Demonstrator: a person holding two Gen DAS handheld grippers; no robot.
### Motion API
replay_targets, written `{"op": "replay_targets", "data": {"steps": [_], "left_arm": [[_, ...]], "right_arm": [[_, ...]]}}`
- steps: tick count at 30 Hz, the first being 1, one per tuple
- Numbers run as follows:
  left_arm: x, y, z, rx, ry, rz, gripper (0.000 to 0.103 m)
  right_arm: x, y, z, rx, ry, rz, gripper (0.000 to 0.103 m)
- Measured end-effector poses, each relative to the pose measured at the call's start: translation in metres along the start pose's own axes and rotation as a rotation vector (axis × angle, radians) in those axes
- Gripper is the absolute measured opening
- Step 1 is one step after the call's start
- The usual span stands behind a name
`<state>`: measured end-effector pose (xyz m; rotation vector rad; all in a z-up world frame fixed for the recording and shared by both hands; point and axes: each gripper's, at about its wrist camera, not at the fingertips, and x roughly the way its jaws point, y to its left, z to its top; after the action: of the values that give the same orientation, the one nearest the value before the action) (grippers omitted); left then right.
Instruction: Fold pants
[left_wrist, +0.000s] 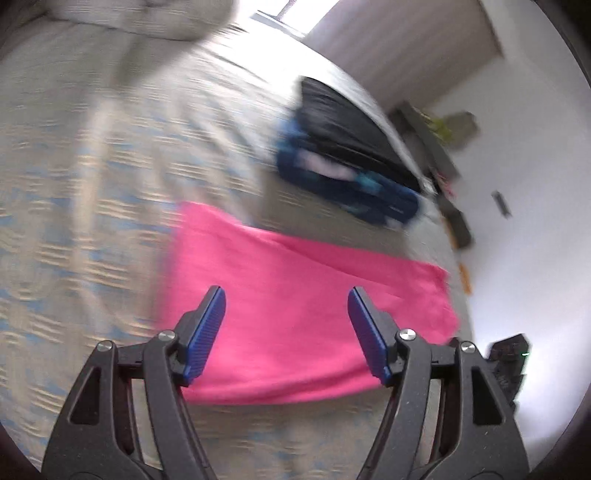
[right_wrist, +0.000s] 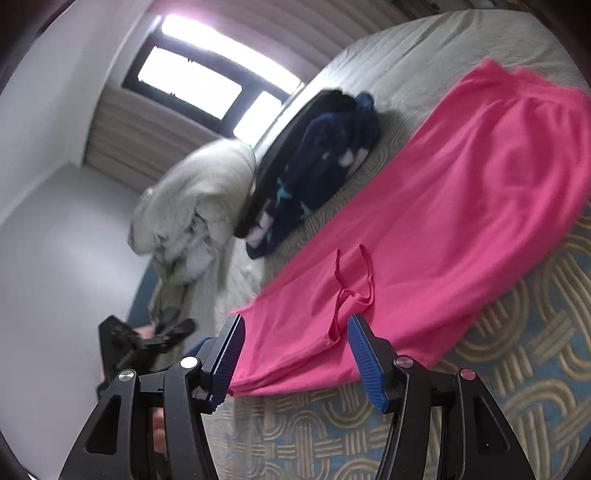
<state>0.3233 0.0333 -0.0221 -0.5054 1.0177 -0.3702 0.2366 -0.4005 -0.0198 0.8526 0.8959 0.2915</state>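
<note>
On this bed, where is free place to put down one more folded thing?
Free: the patterned bedspread on the near side of the pink pants, and the wide stretch left of them in the left wrist view. Crowded: the far edge, with the dark clothes pile and the crumpled pale bedding.

A bed (right_wrist: 517, 369) with a beige and blue looped-pattern cover fills the near scene. A rumpled pale duvet (right_wrist: 192, 206) is heaped at its far left. Beyond, a bright window (right_wrist: 192, 81) glares between striped curtains (right_wrist: 122, 125); the walls (right_wrist: 55, 221) are plain white.

left gripper (left_wrist: 286, 291) fingers apart, right gripper (right_wrist: 295, 319) likewise, empty
</note>
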Motion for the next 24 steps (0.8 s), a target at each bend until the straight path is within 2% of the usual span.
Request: {"op": "replay_targets", "data": {"steps": [2, 5, 8, 13, 16, 19, 21, 24], "left_arm": [[0.001, 0.026, 0.001, -0.034, -0.002, 0.037, 0.069], [0.014, 0.050, -0.004, -0.089, 0.027, 0.045, 0.069], [0.025, 0.060, -0.014, -0.103, 0.055, 0.026, 0.069], [0.035, 0.051, -0.017, -0.060, 0.054, 0.022, 0.069], [0.038, 0.042, -0.015, -0.034, 0.055, 0.036, 0.069], [0.029, 0.032, -0.014, -0.042, 0.031, 0.004, 0.069], [0.024, 0.013, -0.014, -0.014, 0.007, -0.028, 0.069], [0.034, -0.026, -0.017, 0.091, 0.027, -0.035, 0.069]], "right_arm": [[0.013, -0.003, 0.011, 0.003, 0.019, -0.057, 0.059], [0.032, -0.006, 0.025, 0.001, 0.069, -0.159, 0.067], [0.053, 0.001, 0.028, -0.050, 0.135, -0.162, 0.067], [0.067, 0.003, 0.025, -0.061, 0.169, -0.124, 0.067], [0.073, 0.000, 0.025, -0.078, 0.193, -0.147, 0.067], [0.073, -0.001, 0.025, -0.100, 0.215, -0.150, 0.055], [0.068, -0.004, 0.025, -0.094, 0.232, -0.110, 0.028], [0.065, -0.009, 0.024, -0.092, 0.256, -0.057, 0.015]]}}
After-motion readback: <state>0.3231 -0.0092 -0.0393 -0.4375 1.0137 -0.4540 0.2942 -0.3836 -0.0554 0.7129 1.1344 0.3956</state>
